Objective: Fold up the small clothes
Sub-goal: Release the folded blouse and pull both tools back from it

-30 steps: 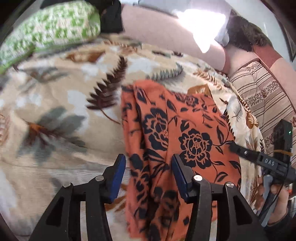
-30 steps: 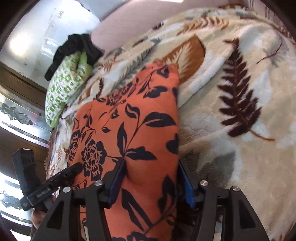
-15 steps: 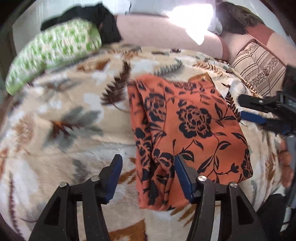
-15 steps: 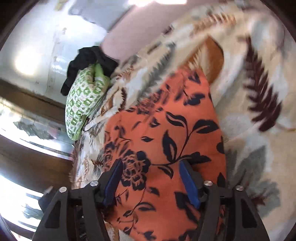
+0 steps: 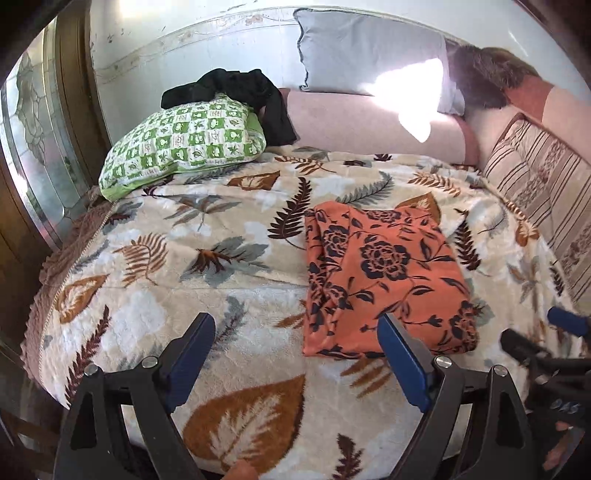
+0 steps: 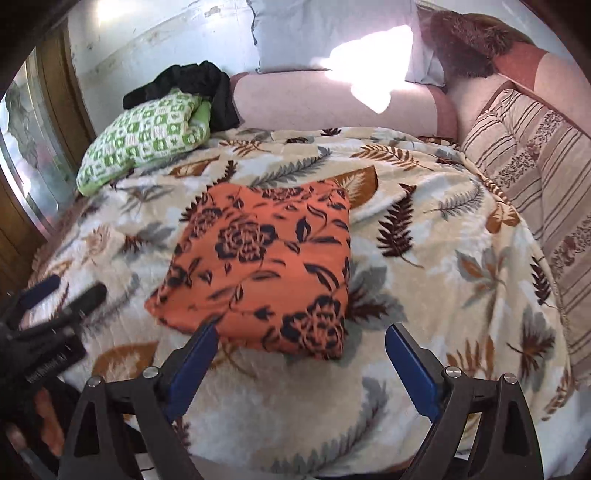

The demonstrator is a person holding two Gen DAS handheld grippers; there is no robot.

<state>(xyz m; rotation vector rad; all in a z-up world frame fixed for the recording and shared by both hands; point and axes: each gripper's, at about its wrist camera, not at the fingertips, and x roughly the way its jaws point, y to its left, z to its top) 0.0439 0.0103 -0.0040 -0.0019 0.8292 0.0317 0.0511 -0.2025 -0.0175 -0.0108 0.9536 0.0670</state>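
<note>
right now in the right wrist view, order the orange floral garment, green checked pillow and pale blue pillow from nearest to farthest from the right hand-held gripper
1. Orange floral garment: folded on the leaf-print blanket, just ahead of the open right hand-held gripper.
2. Green checked pillow: far left, at the blanket's back corner.
3. Pale blue pillow: farthest, propped against the back wall.

Folded garment (image 5: 384, 277) on blanket (image 5: 229, 258), pillow (image 5: 184, 142) behind-left, bolster (image 5: 369, 125) behind, cushion (image 5: 546, 206) right
</note>
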